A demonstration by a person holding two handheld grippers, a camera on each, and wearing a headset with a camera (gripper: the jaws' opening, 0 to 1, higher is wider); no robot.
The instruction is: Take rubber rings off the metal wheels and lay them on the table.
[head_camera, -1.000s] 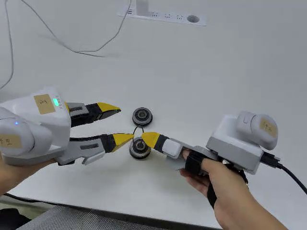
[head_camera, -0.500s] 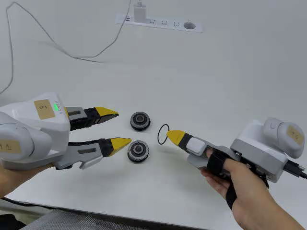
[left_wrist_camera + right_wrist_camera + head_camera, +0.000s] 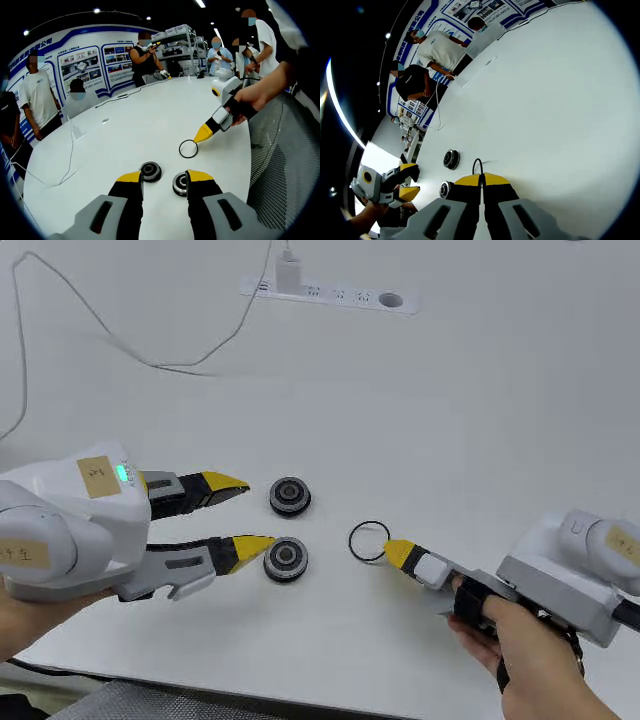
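Two metal wheels with dark rims lie flat on the white table, a far wheel [image 3: 290,496] and a near wheel [image 3: 286,559]. My left gripper [image 3: 252,513] is open just left of them, its lower yellow tip right beside the near wheel. A thin black rubber ring [image 3: 369,541] sits to the right of the wheels, pinched at its edge by my right gripper [image 3: 398,552], which is shut on it. In the left gripper view the ring [image 3: 188,148] hangs low over the table beyond both wheels [image 3: 150,171] [image 3: 181,183]. The right gripper view has the ring [image 3: 478,167] edge-on above its shut jaws.
A white power strip [image 3: 330,295] lies at the table's far edge, and its cable [image 3: 150,362] trails across the back left. The table's front edge [image 3: 300,695] runs just below the grippers. Several people stand beyond the table [image 3: 150,55].
My right gripper has pulled the ring away from the near wheel, moving right and down toward the table. The left gripper has stayed open beside the wheels.
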